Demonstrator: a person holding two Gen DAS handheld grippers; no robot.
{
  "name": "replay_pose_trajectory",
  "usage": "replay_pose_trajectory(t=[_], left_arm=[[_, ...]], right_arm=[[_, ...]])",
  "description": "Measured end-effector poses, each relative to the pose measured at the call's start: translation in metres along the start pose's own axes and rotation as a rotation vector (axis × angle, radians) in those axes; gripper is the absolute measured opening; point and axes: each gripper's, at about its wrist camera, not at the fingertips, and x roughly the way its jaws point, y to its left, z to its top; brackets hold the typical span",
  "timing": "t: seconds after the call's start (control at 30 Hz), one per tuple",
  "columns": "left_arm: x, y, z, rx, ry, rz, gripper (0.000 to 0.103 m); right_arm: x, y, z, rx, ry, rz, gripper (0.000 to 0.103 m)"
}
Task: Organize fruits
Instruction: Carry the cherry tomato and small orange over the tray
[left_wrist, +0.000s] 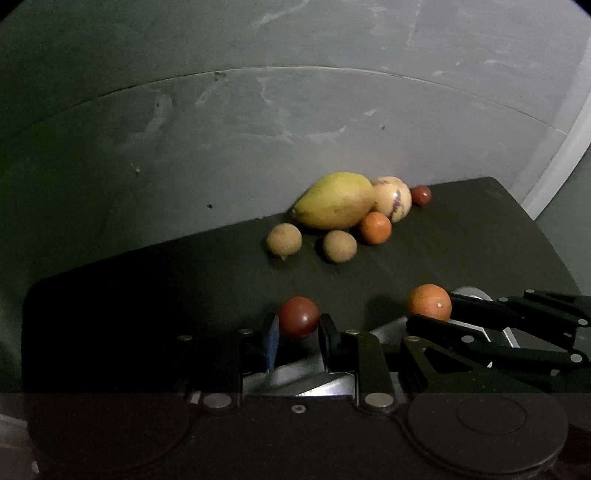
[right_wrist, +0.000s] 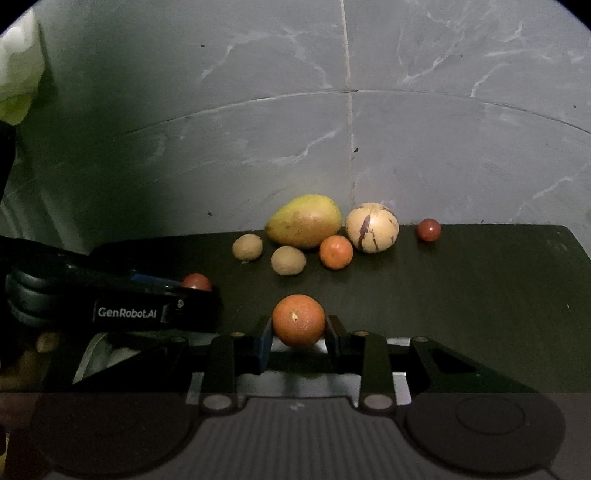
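My left gripper (left_wrist: 298, 326) is shut on a dark red round fruit (left_wrist: 298, 316), which also peeks out behind its body in the right wrist view (right_wrist: 196, 282). My right gripper (right_wrist: 298, 330) is shut on an orange (right_wrist: 298, 319), seen at the right of the left wrist view (left_wrist: 429, 302). Against the wall lie a yellow-green mango (right_wrist: 303, 220), a cream melon with purple streaks (right_wrist: 372, 227), a small orange (right_wrist: 335, 252), two tan round fruits (right_wrist: 247, 246) (right_wrist: 288, 260) and a second small red fruit (right_wrist: 429, 229).
All fruit rests on a dark tabletop (right_wrist: 461, 295) whose right edge (left_wrist: 546, 236) drops off. A grey marbled wall (right_wrist: 332, 147) stands directly behind the fruit. A pale cloth-like shape (right_wrist: 18, 66) hangs at the upper left.
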Motion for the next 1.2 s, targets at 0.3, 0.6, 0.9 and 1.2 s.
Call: replay_pose_trajectory(t=[0.3, 0.6, 0.9, 1.2], left_arm=[[-0.021, -0.010, -0.023, -0.003, 0.020, -0.014, 0.024], [-0.037, -0.022, -0.053, 0.010, 0.048, -0.030, 0.024], [-0.044, -0.034, -0.077, 0.035, 0.078, -0.042, 0.025], [-0.051, -0.046, -0.086, 0.062, 0.075, -0.053, 0.025]], right_arm=[[-0.026, 0.009, -0.022, -0.003, 0.029, 0.006, 0.035], [-0.048, 0.013, -0.047, 0.010, 0.050, -0.004, 0.035], [-0.065, 0.009, -0.068, 0.045, 0.059, -0.016, 0.035], [-0.080, 0.005, -0.089, 0.072, 0.060, -0.036, 0.035]])
